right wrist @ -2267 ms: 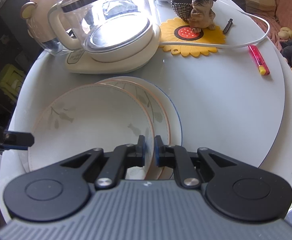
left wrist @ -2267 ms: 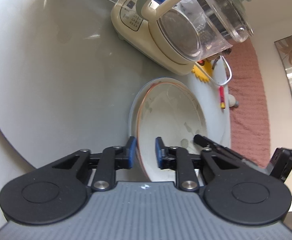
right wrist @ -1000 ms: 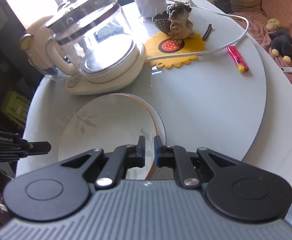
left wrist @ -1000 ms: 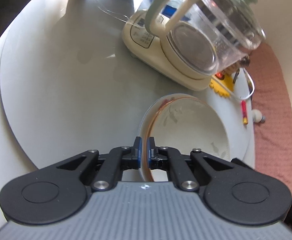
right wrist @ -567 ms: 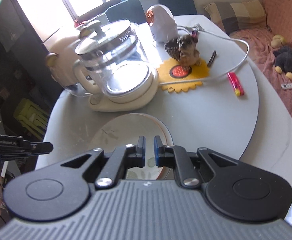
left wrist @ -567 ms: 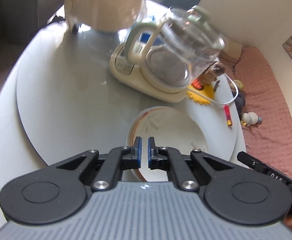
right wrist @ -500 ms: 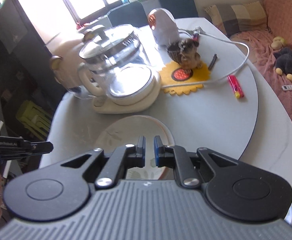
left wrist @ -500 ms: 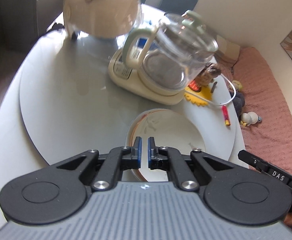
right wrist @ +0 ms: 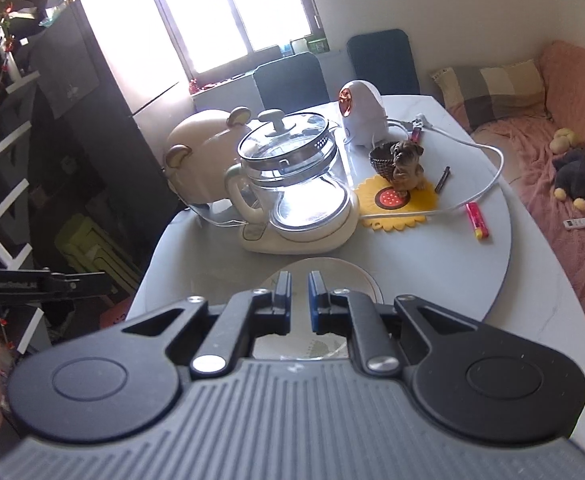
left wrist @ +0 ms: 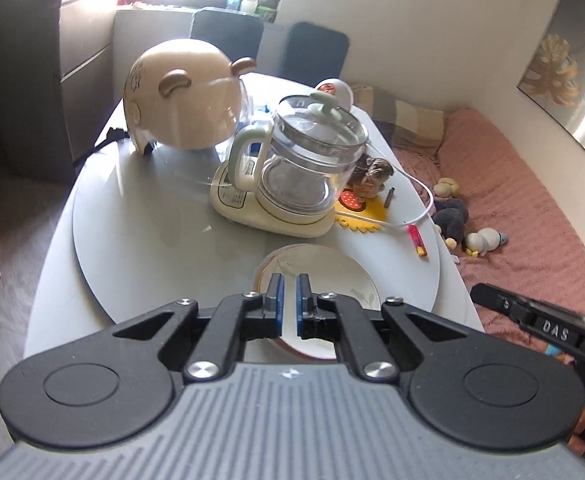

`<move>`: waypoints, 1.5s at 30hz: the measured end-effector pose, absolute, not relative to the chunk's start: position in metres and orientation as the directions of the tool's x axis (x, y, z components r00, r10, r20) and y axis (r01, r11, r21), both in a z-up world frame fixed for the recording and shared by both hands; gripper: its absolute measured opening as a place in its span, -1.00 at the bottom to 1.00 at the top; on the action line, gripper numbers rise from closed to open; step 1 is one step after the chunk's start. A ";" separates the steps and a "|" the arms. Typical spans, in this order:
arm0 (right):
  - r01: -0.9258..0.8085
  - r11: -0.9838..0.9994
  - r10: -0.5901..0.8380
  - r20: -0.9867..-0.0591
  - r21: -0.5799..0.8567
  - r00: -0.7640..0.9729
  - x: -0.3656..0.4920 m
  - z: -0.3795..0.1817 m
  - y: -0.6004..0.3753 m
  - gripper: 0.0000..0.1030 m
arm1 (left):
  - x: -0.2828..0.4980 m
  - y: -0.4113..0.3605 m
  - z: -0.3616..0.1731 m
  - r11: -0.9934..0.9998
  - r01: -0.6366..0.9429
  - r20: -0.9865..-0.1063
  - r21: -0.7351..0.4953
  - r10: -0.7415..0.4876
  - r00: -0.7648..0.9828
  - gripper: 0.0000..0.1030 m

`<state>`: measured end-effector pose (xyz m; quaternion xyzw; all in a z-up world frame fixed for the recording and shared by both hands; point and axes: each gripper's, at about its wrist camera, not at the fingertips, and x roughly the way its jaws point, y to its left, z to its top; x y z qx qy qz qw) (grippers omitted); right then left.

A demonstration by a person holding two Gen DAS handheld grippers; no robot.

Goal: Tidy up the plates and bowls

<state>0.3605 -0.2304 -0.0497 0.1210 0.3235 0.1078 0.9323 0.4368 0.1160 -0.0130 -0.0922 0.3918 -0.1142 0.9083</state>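
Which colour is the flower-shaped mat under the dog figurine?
The flower-shaped mat is yellow with a red centre; the right wrist view shows it best.

Both wrist views high above table (left wrist: 132, 240), tilted down, set back from glass kettle (left wrist: 308, 168). Left view looks from kettle's handle side toward pink bed. Right view faces kettle (right wrist: 292, 184) head-on, window behind. Shared: kettle, stacked plates (left wrist: 332, 268) before it, sunflower mat (right wrist: 396, 204)
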 end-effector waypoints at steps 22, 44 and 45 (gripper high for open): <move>-0.128 0.963 0.262 -0.702 0.239 0.662 0.297 -0.087 -0.178 -0.75 | 0.359 0.159 -0.062 0.947 0.157 -0.746 -0.280 -0.317 0.586 -0.91; -0.092 0.962 0.271 -0.859 0.257 0.434 0.307 -0.166 -0.164 -0.04 | 0.353 0.171 -0.172 0.971 0.022 -0.863 -0.236 -0.220 0.454 0.02; -0.084 0.958 0.284 -0.864 0.274 0.415 0.309 -0.170 -0.165 -0.04 | 0.353 0.171 -0.176 0.969 0.013 -0.864 -0.248 -0.228 0.448 0.02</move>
